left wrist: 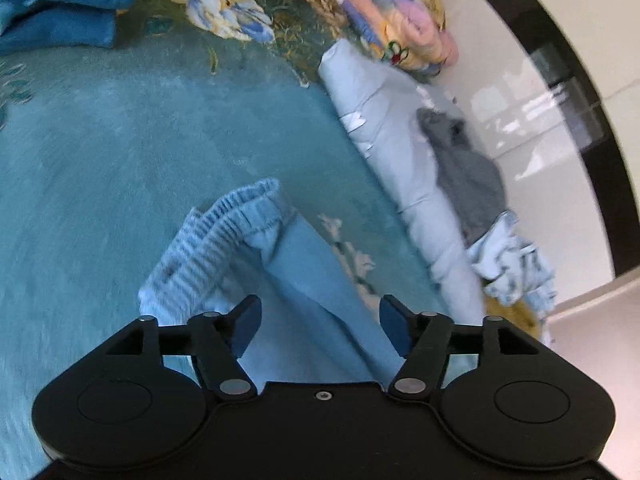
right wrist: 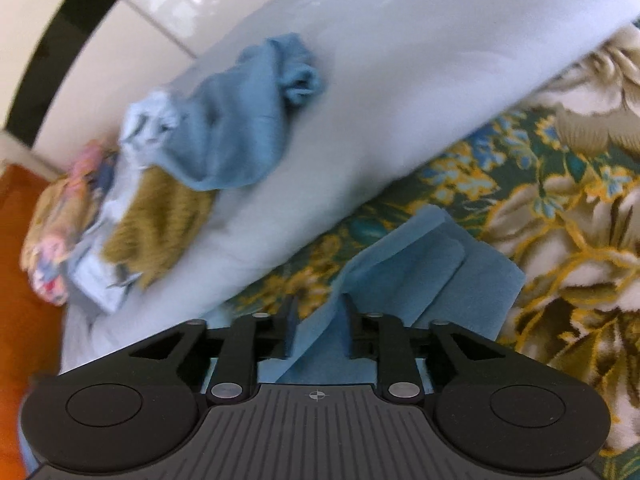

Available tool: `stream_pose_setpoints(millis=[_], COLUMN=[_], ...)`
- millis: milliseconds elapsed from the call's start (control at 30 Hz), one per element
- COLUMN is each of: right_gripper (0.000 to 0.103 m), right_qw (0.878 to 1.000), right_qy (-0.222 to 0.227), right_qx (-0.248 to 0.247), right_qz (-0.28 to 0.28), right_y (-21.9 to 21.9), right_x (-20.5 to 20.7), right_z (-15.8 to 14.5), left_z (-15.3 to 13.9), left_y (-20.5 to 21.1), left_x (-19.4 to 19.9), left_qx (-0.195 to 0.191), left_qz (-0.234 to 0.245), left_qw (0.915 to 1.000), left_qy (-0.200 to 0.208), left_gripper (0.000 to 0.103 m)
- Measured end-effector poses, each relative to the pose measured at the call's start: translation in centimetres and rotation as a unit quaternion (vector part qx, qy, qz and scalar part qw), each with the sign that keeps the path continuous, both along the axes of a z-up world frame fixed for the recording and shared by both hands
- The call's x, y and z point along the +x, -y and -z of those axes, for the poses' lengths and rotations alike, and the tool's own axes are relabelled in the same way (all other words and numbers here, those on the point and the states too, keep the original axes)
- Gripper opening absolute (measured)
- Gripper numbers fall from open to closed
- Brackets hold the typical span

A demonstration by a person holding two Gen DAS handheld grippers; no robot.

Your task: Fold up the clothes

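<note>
The light blue garment with the ribbed elastic waistband (left wrist: 240,236) lay low in the centre of the left wrist view, on the teal carpet (left wrist: 100,152), its cloth running down between the jaws of the left gripper (left wrist: 320,320). Those jaws stood wide apart, and neither pad looked to be pressing on the fabric, so this end seemed released.

In the right wrist view the same blue cloth (right wrist: 432,264) showed as flat, layered panels at lower centre, over the floral part of the carpet (right wrist: 560,240). The right gripper (right wrist: 319,328) had its jaws narrow, with a fold of the cloth between them (whether the pads still pinched it, I could not tell; the gap looked slight).

My reading is that this piece had been folded at least once and was being set down. Plenty appeared left: a crumpled blue item (right wrist: 248,120), a mustard knit (right wrist: 160,224) and a pale patterned piece (right wrist: 144,124) sat loose on the long grey-white cushion (right wrist: 360,80) at upper left. A pink patterned bundle (left wrist: 392,20) lay at upper right of the left view.
</note>
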State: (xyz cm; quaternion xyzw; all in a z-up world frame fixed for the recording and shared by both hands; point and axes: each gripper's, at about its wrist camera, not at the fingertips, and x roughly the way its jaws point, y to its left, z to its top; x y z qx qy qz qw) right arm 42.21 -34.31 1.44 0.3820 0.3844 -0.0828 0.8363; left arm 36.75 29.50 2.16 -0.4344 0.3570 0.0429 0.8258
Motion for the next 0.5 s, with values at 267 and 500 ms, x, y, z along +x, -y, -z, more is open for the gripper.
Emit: stream_pose_setpoints(millis=[267,500], right_gripper=[0.032,0.035], right_qw=[0.999,0.998], right_qy=[0.021,-0.030], right_qx=[0.002,0.058], right_qz=[-0.030,-0.004], right_y=[1.0,2.0], right_x=[-6.3,-8.6], right_z=[-1.0,3.8], left_z=[1.1,4.3], left_y=[-0.5,-0.7], left_x=[-6.9,-8.5], left_qx=[-0.033,-0.073], left_qz=[-0.059,-0.078], left_qw=[0.9977,0.9942], left_qy=[0.009,-0.008], left_gripper=[0.066,0.066])
